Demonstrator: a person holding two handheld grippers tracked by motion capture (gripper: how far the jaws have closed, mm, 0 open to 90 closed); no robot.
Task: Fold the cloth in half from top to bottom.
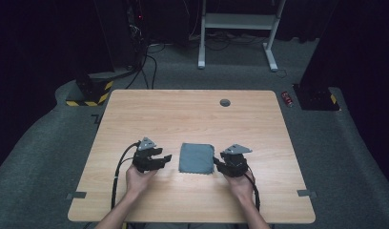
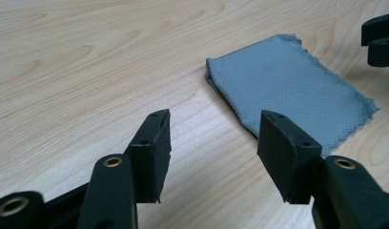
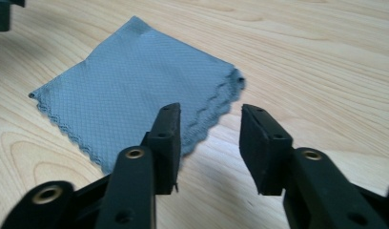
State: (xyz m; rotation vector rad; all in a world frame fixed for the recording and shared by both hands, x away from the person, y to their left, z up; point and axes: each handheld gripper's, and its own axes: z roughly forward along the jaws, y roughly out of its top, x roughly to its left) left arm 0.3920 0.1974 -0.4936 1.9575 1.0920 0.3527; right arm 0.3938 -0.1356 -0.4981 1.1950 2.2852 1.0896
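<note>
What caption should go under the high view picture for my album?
Two open grippers, left and right, sit either side of a folded grey cloth on a wooden table.

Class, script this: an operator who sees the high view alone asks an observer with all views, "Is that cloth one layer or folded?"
Observer: Folded. The right gripper view shows the cloth with several scalloped edges stacked at one corner.
Operator: Is it gripped?
Observer: No. The right claw is open, with nothing pinched between its jaws.
Operator: And the other side?
Observer: The left claw is open too and holds nothing.
</note>
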